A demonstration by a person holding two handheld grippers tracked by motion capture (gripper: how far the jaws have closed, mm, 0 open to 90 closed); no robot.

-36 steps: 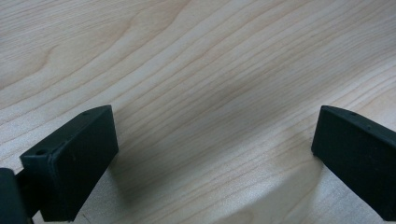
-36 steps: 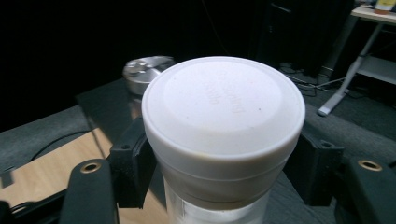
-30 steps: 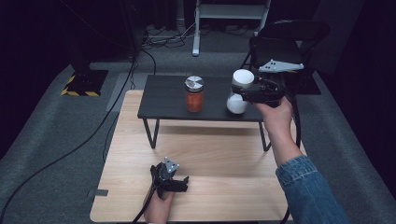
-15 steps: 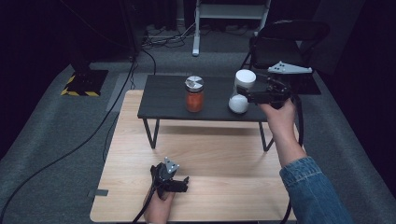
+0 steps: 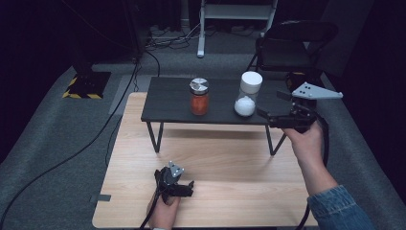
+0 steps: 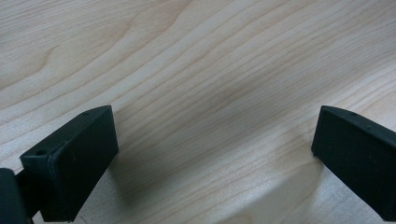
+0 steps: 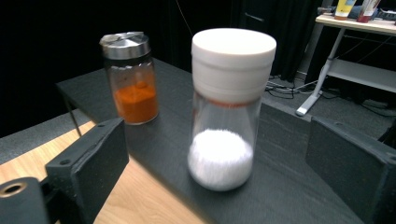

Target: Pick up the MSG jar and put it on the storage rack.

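The right gripper [image 7: 219,182] has just been opening its jaws, and they now stand released, wide apart to either side of the white-capped jar [image 7: 227,109] with a clear gap on both flanks and nothing gripped; that jar stands upright on the black riser shelf [image 5: 167,103], near its right end, with the right gripper [image 5: 268,115] just off that end; the left gripper [image 6: 212,154] is likewise released, its jaws spread above bare wood of the bench [image 5: 230,163], in front of the shelf and well apart from the jar.

The jar looks like clear glass or hard plastic, stiff and smooth, so probably slippery and breakable if dropped; only its bottom part holds white powder, so it should be fairly light and bottom-heavy; the best hold is likely across the clear body just below the broad white cap, which could stop it from sliding down.

The orange spice jar [image 7: 130,79], with a metal lid, stands left of the white-capped jar on the same shelf; neither jar shows a label, brand or readable writing.
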